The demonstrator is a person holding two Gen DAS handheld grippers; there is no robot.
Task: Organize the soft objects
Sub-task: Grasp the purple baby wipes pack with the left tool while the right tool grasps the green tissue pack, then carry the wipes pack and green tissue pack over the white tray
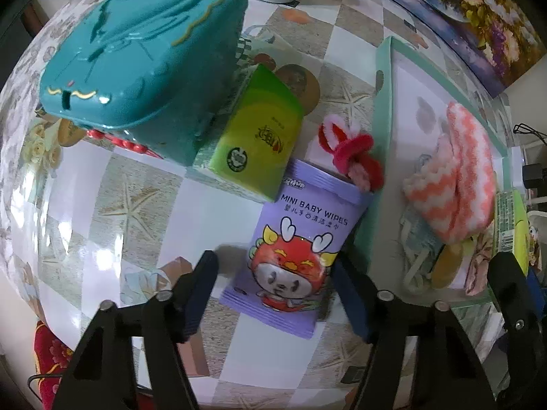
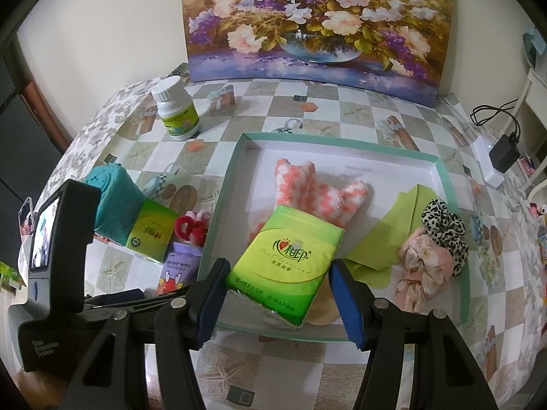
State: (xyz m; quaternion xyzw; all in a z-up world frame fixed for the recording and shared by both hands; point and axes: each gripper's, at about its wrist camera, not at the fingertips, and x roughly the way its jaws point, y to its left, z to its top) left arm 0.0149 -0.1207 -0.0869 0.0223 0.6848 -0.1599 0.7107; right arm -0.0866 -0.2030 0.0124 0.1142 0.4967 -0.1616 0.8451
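Between the wide-open left claw [image 1: 275,283], touching nothing, lies the wipes pack [image 1: 294,256].

Checkered tablecloth-covered table [image 2: 307,109] with starfish and cup prints. Directly on it: shallow green-rimmed tray [image 2: 342,141] centre-right, white pill bottle [image 2: 175,109] far left, flower painting [image 2: 318,24] propped along the far edge. Left of the tray, a teal box [image 1: 136,65], green tissue pack [image 1: 254,136], purple baby wipes pack [image 1: 301,239], red-and-white chenille bow [image 1: 352,152] just beside the tray wall.
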